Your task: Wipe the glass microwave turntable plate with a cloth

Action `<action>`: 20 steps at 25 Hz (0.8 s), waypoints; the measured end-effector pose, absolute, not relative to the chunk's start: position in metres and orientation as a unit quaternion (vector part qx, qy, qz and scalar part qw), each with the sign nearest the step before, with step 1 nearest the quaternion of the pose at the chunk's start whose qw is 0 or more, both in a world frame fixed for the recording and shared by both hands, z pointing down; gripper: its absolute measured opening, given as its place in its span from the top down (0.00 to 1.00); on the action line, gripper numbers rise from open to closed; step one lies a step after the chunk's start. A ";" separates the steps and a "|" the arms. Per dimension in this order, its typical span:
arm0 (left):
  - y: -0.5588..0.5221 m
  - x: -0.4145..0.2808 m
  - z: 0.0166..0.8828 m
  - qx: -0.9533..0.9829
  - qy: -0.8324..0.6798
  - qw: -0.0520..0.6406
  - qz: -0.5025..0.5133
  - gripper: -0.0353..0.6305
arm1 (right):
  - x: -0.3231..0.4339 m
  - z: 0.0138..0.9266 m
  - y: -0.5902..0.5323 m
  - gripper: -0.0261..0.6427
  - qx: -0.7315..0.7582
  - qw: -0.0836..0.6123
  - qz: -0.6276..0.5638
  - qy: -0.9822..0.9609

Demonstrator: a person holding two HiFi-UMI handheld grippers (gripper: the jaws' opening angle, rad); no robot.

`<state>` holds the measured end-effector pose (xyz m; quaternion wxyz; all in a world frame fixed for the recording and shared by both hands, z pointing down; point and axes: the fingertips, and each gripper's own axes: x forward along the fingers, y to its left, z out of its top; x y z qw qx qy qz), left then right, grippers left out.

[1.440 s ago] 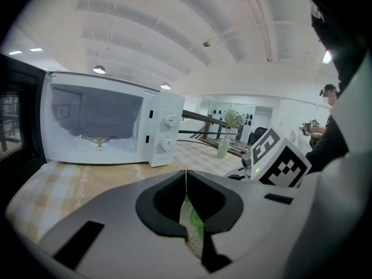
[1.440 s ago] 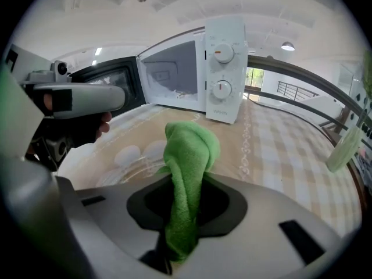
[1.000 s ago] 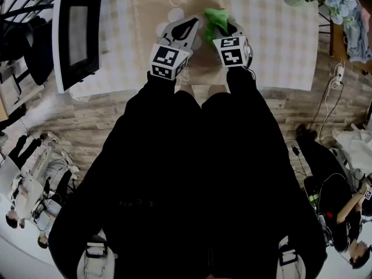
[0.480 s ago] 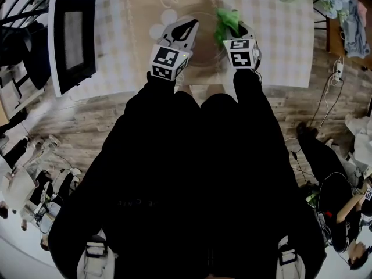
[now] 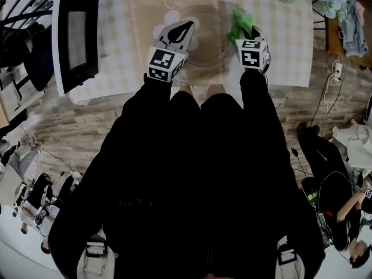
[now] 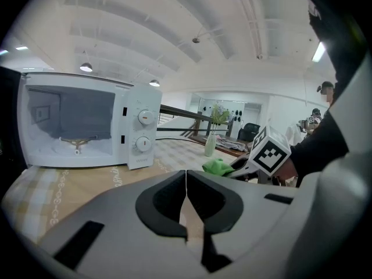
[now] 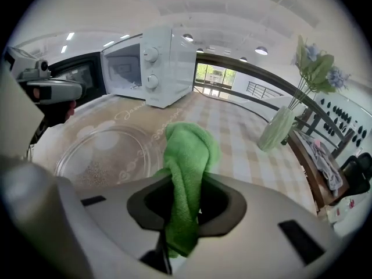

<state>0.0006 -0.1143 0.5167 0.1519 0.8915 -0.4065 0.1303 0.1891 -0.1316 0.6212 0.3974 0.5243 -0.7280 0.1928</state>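
Note:
The clear glass turntable plate [image 5: 204, 44] lies flat on the checked tablecloth; in the right gripper view the plate [image 7: 99, 150] sits below and to the left of the jaws. My right gripper [image 5: 243, 32] is shut on a green cloth [image 5: 240, 21], which hangs over the plate's right rim. Seen from that gripper [image 7: 185, 205], the cloth [image 7: 186, 156] bulges out between the jaws. My left gripper [image 5: 185, 28] hovers over the plate's left side. Its jaws [image 6: 186, 176] are shut with nothing between them.
A white microwave [image 5: 75, 36] stands at the table's left with its door open and its cavity [image 6: 70, 118] showing. A pale vase with flowers [image 7: 280, 124] stands at the far right of the table. The table's near edge [image 5: 197, 87] is just below both grippers.
My right gripper has carried the green cloth rightward, from over the plate's middle to its right rim. The left gripper has stayed shut over the plate's left side.

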 end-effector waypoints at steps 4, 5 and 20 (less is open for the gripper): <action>-0.112 -0.018 0.515 0.889 -0.412 0.149 0.132 0.91 | 0.174 0.600 -0.130 0.83 0.531 0.377 0.187 -0.736; -0.112 -0.023 0.515 0.889 -0.413 0.148 0.132 0.91 | 0.170 0.595 -0.130 0.83 0.532 0.371 0.186 -0.738; -0.101 -0.096 0.515 0.875 -0.444 0.149 0.124 0.91 | 0.019 0.547 -0.104 0.83 0.468 0.302 0.179 -0.811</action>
